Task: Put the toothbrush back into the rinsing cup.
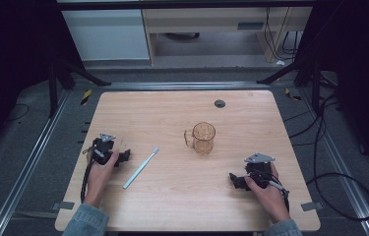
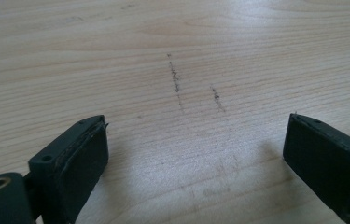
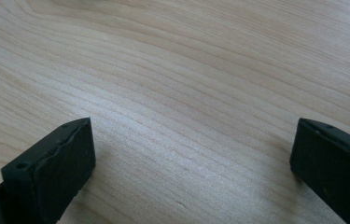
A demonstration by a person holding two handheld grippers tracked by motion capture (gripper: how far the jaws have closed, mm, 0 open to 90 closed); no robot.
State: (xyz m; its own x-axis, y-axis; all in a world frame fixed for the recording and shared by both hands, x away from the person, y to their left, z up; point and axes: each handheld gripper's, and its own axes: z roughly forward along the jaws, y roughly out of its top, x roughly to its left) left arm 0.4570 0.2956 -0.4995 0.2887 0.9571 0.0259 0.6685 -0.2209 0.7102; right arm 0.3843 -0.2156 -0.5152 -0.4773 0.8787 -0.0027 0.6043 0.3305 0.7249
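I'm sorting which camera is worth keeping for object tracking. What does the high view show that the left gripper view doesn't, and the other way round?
High view alone: the toothbrush lying flat just right of the left tongs, the amber glass mug standing upright past the table's middle, the right tongs, both hands, and the floor around the table.

Left gripper view alone: a close look at the left tongs' wide-open jaws with nothing between them, and two short dark scuff marks on the wood.

Both: the pale wooden tabletop and the left tongs.
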